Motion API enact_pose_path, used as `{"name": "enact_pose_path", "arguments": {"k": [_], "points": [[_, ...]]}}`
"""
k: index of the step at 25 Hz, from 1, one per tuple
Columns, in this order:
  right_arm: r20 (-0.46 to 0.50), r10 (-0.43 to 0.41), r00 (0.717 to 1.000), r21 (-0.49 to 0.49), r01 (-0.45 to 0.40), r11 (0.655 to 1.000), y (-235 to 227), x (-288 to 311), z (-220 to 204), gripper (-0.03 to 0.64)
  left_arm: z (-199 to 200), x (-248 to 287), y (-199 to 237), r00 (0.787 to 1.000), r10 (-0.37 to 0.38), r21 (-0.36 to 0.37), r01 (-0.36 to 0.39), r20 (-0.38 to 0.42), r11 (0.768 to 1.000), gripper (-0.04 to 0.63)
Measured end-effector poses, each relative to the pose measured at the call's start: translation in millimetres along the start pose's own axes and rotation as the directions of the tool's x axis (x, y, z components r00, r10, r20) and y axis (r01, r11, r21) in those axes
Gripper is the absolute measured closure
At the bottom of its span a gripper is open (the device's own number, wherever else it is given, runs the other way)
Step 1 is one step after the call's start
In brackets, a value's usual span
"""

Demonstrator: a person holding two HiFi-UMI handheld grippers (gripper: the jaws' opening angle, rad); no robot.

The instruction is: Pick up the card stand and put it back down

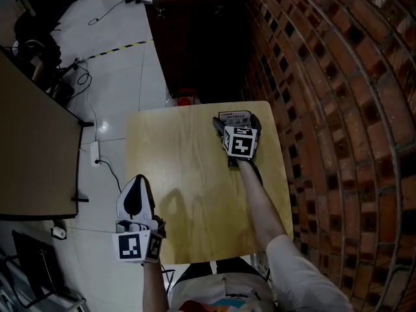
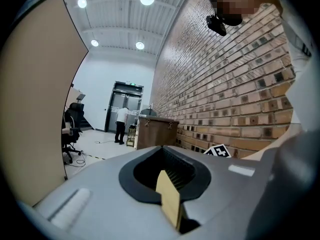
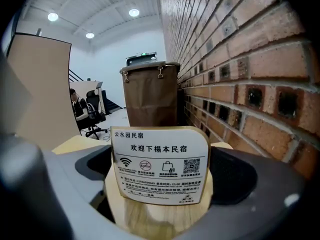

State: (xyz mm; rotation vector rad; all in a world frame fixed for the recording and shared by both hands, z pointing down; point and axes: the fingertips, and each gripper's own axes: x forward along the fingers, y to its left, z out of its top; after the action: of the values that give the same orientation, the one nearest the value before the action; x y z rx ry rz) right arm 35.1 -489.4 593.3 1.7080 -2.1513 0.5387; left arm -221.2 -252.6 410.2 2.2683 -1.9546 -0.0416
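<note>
The right arm (image 1: 263, 203) stretches up the right-centre of the frame, bare forearm extended. The right tool (image 1: 235, 119) tips downward, its jaws spread wide. The left tool (image 1: 138, 182) sits at lower left, pointing level with its jaw tips meeting; the left forearm (image 1: 155, 285) enters from the bottom edge.

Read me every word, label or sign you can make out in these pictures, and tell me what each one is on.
"云水园民宿": top left of the card stand.
"欢迎下榻本民宿": the card's heading, just below that.
Under the heading there are Wi-Fi, no-smoking and bag icons and a QR code. Their captions and the lower lines are too small to read.
Green sign over the far door: too small to read.
</note>
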Motion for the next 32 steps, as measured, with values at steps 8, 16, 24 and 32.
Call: {"name": "enact_pose_path", "arguments": {"k": [8, 16, 24, 32], "points": [[-0.004, 0.003, 1.000, -0.015, -0.003, 1.000, -1.0, -0.4, 0.1, 0.044, 2.2, 0.4, -1.0, 1.000, -0.005, -0.002, 0.005, 0.009, 1.000, 0.589], [0.129, 0.004, 0.992, -0.068, 0.004, 0.998, 6.3, -63.8, 33.4, 0.044, 26.5, -6.9, -1.5, 0.997, 0.018, 0.019, -0.020, 0.071, 1.000, 0.589], [0.392, 0.048, 0.919, -0.011, -0.048, 0.999, 40.7, -248.8, 102.3, 0.043, 63.7, -28.9, -35.5, 0.985, -0.029, 0.035, 0.024, 0.169, 0.999, 0.590], [0.570, 0.088, 0.817, -0.092, -0.043, 0.995, 64.6, -400.3, 115.5, 0.043, 100.4, -68.5, -63.6, 0.961, -0.063, 0.098, 0.038, 0.268, 0.994, 0.589]]}}
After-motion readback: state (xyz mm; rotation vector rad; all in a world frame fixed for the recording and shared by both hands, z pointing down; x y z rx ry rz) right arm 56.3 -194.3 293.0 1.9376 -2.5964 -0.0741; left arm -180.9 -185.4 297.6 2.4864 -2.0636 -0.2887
